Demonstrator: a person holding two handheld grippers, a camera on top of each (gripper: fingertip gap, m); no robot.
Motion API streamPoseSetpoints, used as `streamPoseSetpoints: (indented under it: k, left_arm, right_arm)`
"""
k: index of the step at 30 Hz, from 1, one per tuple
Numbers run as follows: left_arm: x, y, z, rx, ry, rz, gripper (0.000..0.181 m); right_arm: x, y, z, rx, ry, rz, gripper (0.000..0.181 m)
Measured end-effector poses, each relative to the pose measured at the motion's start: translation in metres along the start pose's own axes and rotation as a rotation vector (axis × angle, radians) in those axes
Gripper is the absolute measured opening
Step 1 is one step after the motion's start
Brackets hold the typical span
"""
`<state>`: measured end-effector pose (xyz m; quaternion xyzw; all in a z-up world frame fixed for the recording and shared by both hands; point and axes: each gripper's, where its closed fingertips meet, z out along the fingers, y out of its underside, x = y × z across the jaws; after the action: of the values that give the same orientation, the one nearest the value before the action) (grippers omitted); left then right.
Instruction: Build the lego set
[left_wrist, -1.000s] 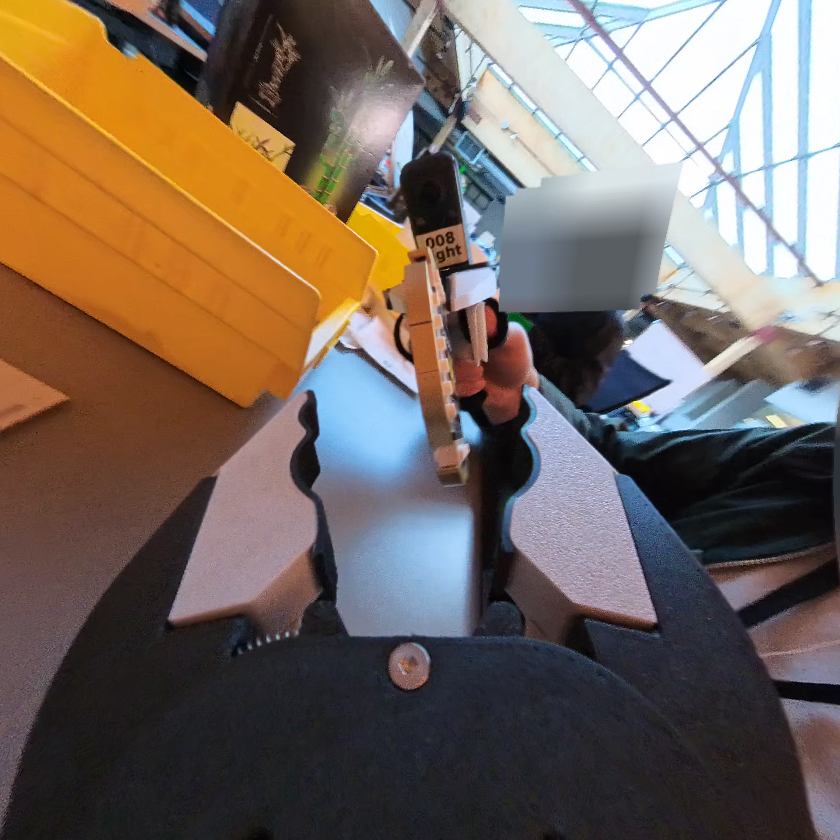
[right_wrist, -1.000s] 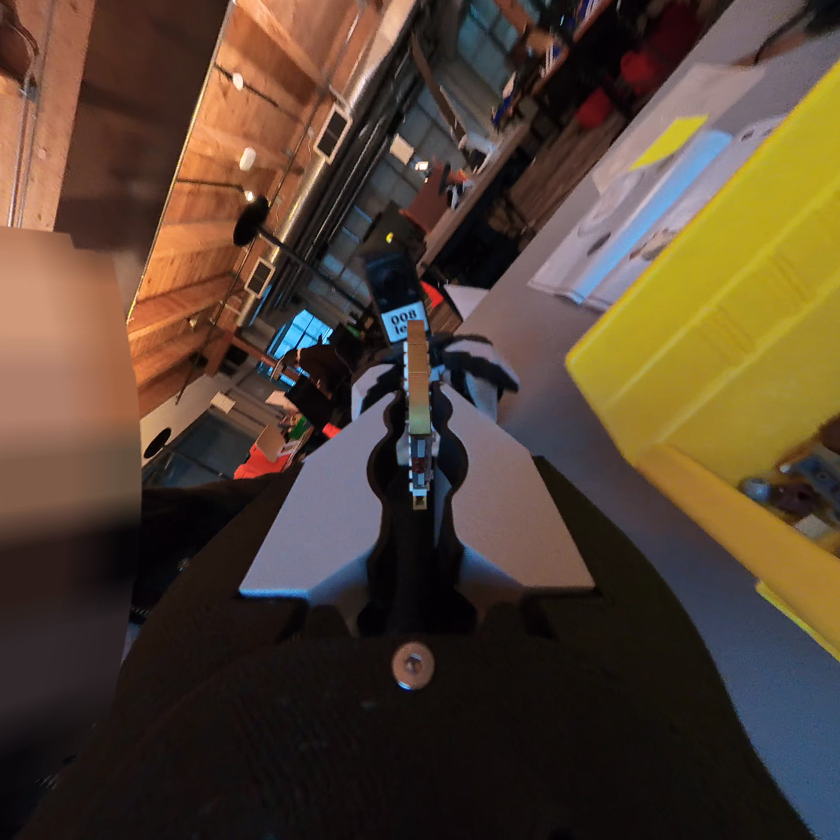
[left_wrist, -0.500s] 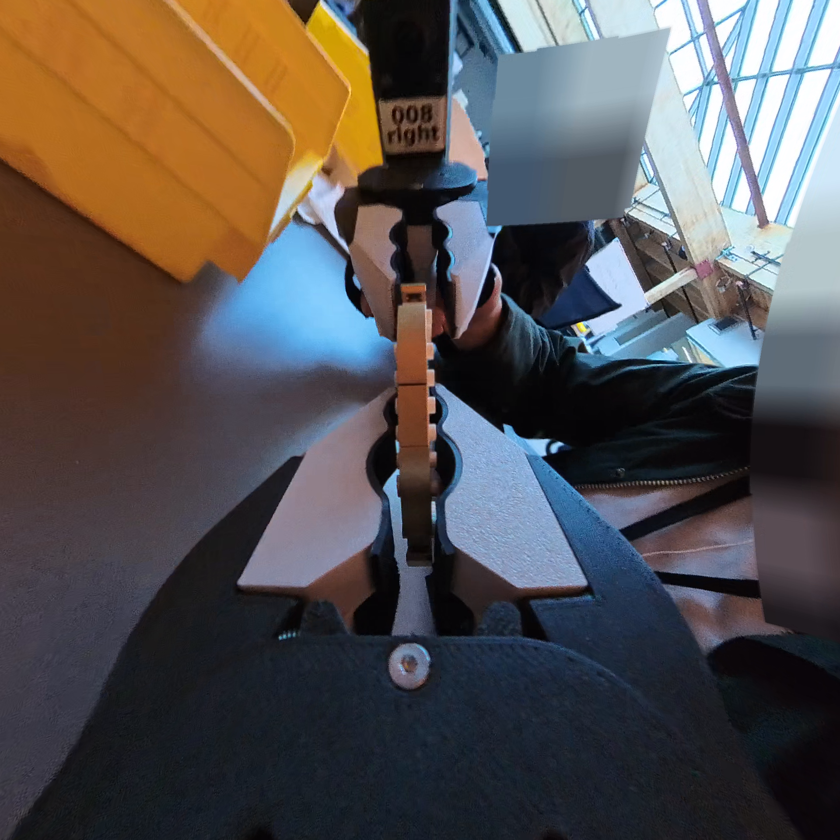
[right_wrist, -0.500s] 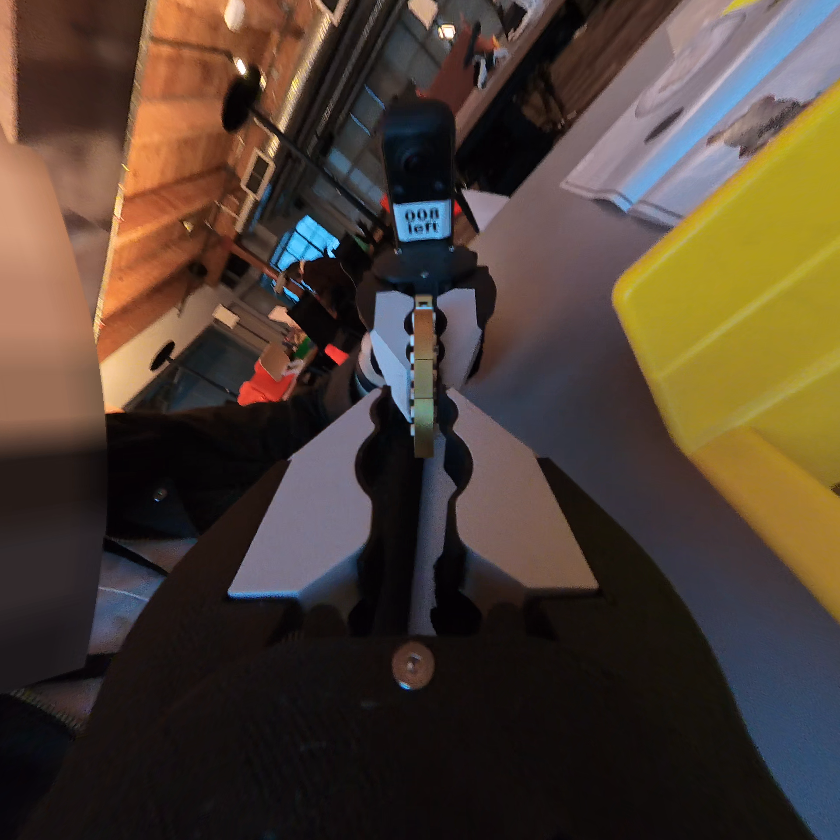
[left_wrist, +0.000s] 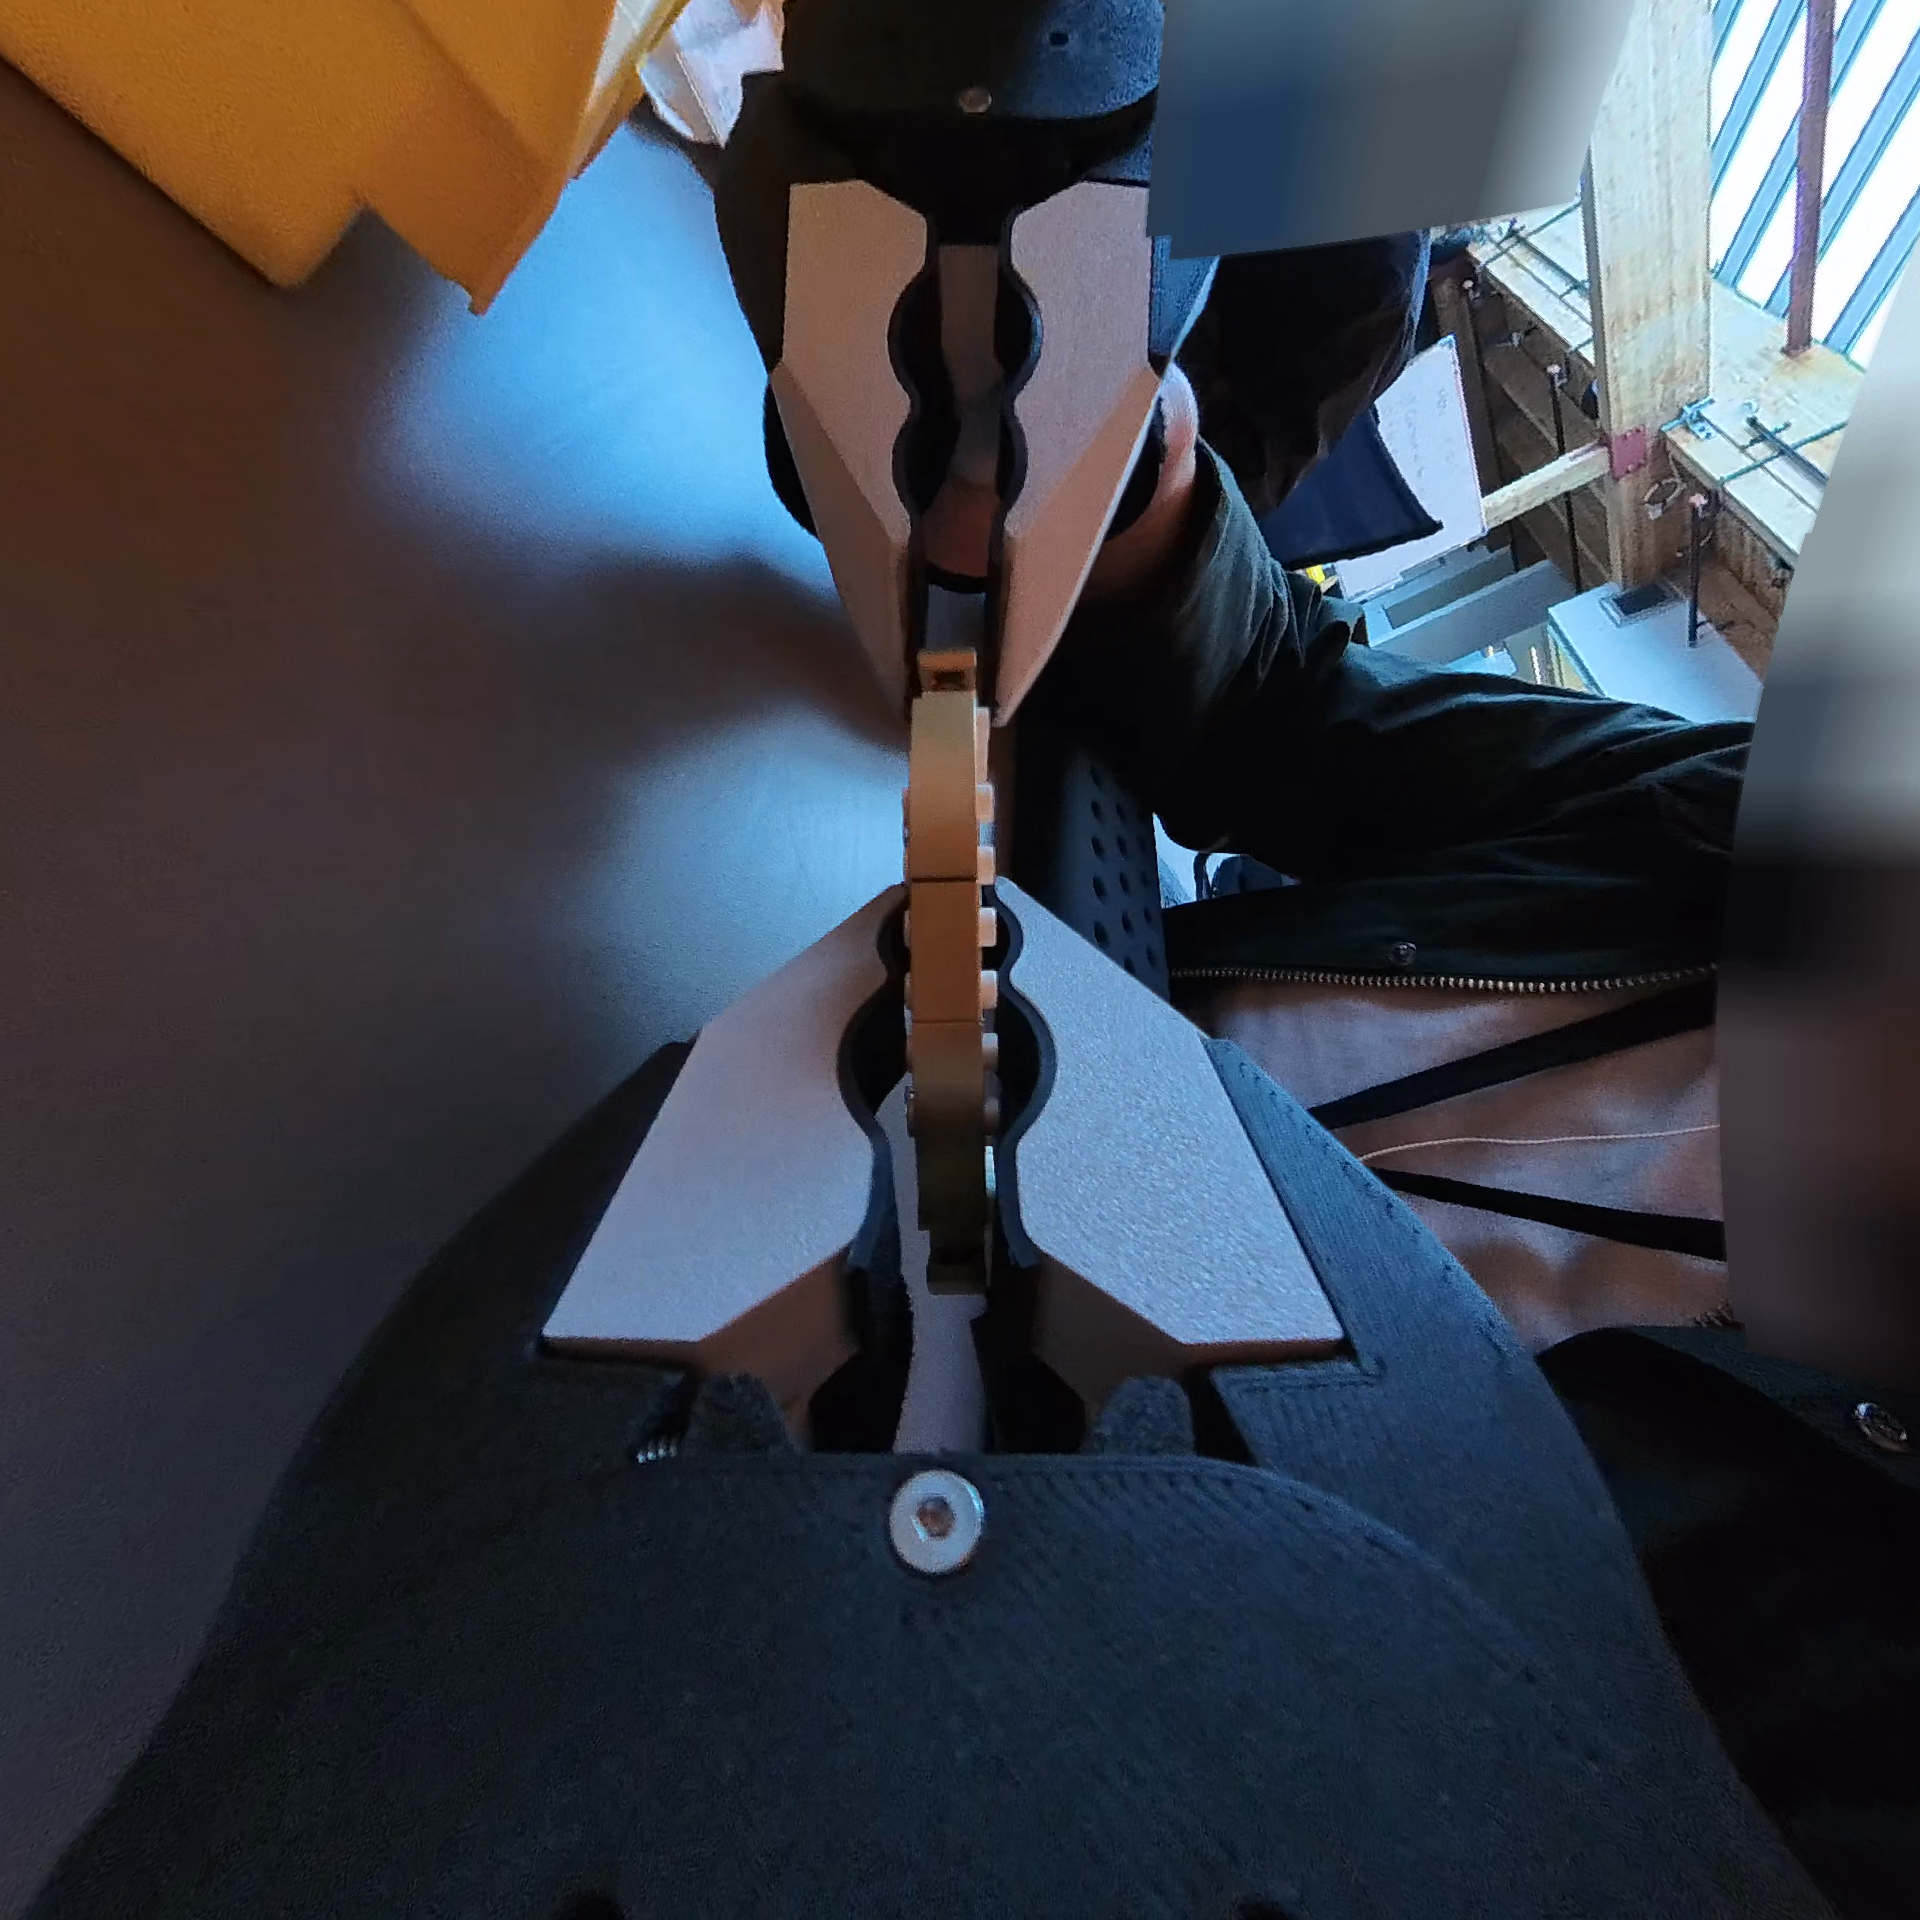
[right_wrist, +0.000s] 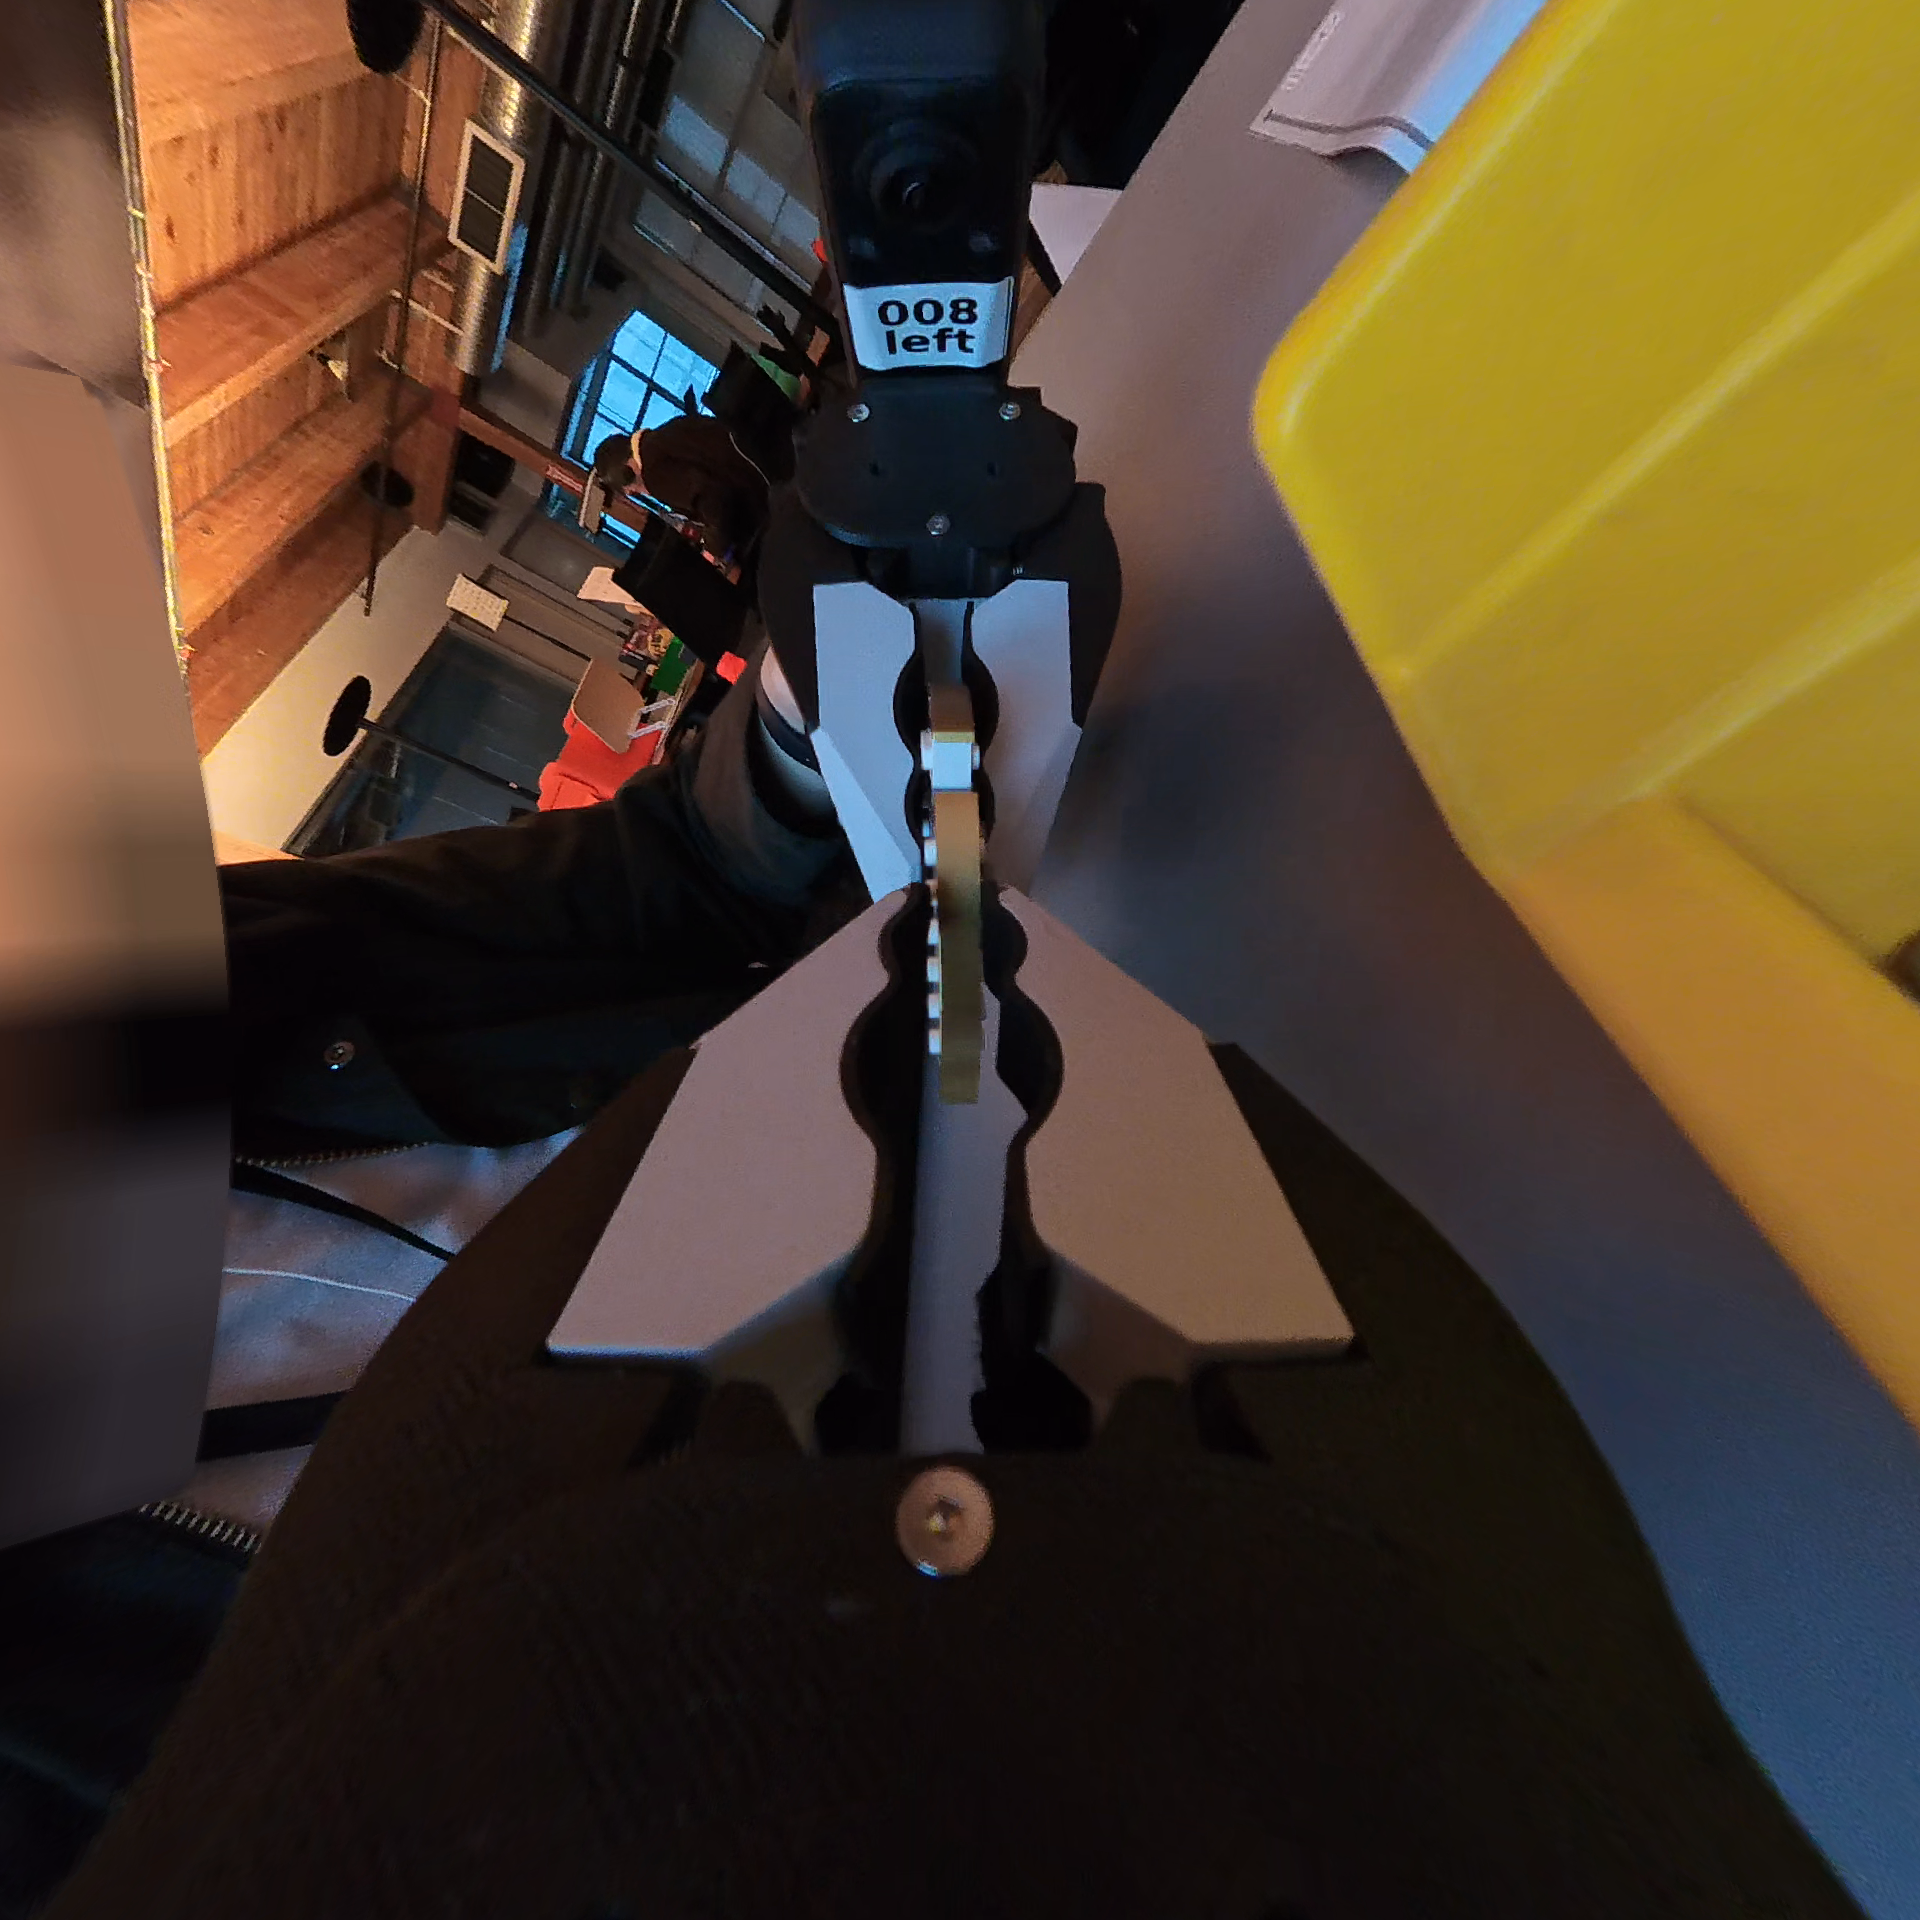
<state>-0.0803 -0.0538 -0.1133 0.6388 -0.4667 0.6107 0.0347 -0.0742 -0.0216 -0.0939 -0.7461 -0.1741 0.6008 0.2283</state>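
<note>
Nearest to me, my left gripper has its fingers closed on the tan lego strip, pinching its near end between the scalloped pads. The strip runs straight out along my fingers, studs facing one side, its long axis in line with both grippers. Nothing rests on the counter; the piece is held up in the air above it.

Further along, the strip's far end sits right at the tips of my right gripper, which faces me head-on. From the right wrist view, my right gripper has its fingers drawn in close around that end of the strip, though I can't say for certain the pads are actually biting; there looks to be a sliver of room. The left gripper clearly clamps the other end there.

So the piece bridges the two grippers, end to end, and the left has the deeper hold. My read: this is a hand-over or a squeeze along the axis, and any tilt between the two would bend the strip apart at a joint.

Beyond, the yellow bin sits off to the side on the counter.
</note>
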Motion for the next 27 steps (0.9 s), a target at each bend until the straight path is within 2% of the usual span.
streamPoseSetpoints:
  k: [12, 18, 27]
  left_arm:
    - [0.004, 0.005, 0.003, -0.037, 0.011, 0.031, 0.009]
    - [0.012, -0.004, 0.0, 0.011, 0.046, 0.033, 0.009]
    - [0.019, -0.004, 0.003, 0.008, 0.058, 0.059, 0.009]
  right_arm:
    - [-0.005, 0.002, -0.002, -0.013, -0.028, 0.021, 0.005]
    - [-0.011, -0.003, -0.008, 0.005, -0.028, 0.045, 0.004]
    - [-0.019, -0.002, -0.011, -0.017, -0.016, 0.027, 0.004]
